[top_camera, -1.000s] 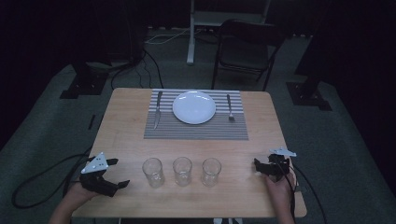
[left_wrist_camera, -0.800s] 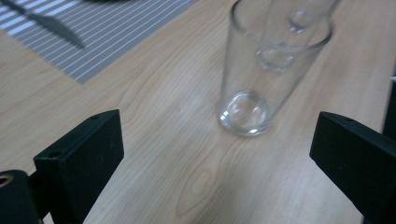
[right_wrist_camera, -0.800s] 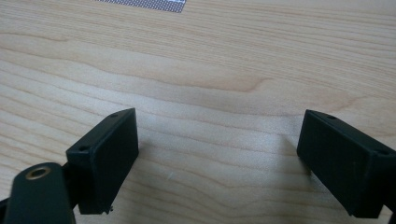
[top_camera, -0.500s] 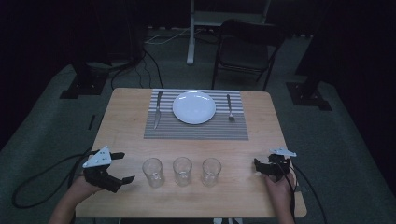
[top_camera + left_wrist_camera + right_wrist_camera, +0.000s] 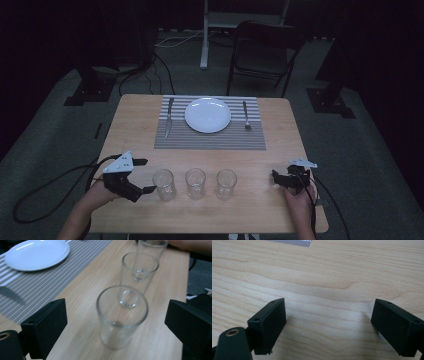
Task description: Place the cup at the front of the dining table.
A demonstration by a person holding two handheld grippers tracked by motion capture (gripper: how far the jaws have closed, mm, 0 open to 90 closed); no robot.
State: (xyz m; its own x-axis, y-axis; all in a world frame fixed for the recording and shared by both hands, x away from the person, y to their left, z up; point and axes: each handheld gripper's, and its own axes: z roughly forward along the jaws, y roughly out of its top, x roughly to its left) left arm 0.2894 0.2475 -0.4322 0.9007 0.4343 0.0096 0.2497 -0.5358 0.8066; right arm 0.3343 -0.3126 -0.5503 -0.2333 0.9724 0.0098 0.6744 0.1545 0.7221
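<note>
Three empty clear glasses stand in a row near the table's front edge: left glass, middle glass, right glass. My left gripper is open just left of the left glass, its jaws pointing at it. In the left gripper view the left glass stands just ahead of the wide gap of my left gripper, untouched, with the middle glass behind it. My right gripper rests open on the wood right of the row. In its own view my right gripper has bare table between its jaws.
A striped grey placemat lies at the far middle, with a white plate, a knife on its left and a fork on its right. A dark chair stands beyond the table. Cables trail off the front corners.
My left gripper has risen off the table and moved right, toward the left glass. The right gripper and the glasses have stayed put.
</note>
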